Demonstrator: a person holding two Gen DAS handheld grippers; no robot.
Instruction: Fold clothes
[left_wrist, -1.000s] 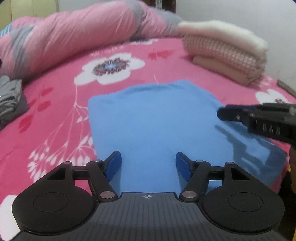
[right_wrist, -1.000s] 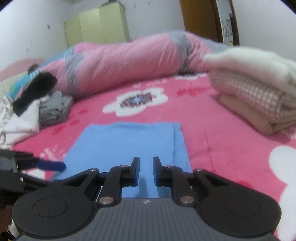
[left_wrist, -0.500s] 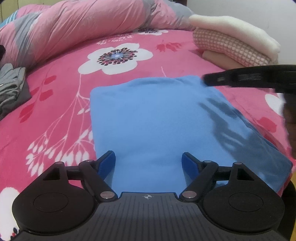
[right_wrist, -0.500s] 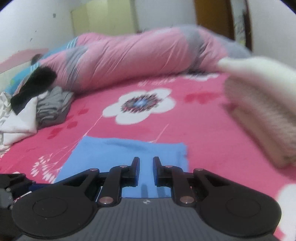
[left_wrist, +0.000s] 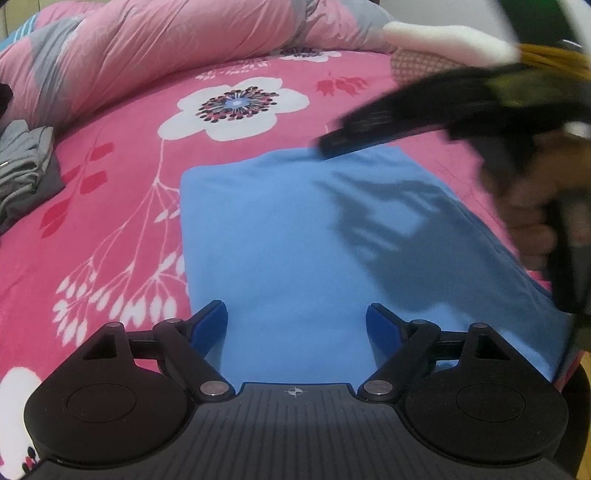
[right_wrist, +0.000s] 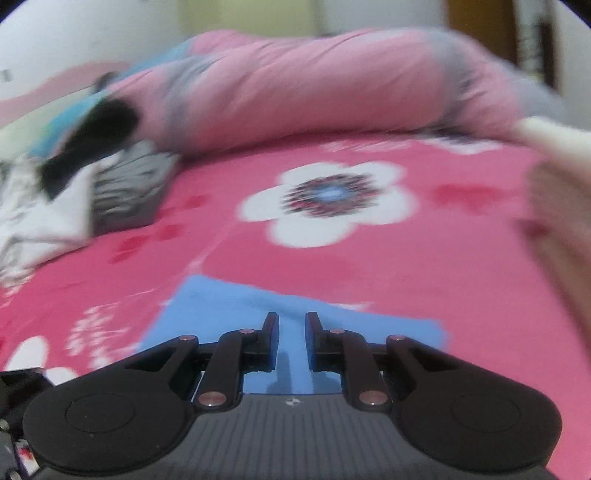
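On the pink floral bedsheet (left_wrist: 122, 206), I had a folded flat blue cotton garment (left_wrist: 295, 236) lying.
L gripper (left_wrist: 295, 317) jaws were opening, nothing betw. them; R gripper (right_wrist: 291, 339) nearly closed, empty, over the garment's far edge.

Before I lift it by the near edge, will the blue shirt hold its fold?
Probably not. The blue shirt lies thin and flat against the bedsheet, so it looks soft and floppy; its layers would likely sag and open. It seems light. The left gripper is opening, nothing between its jaws.
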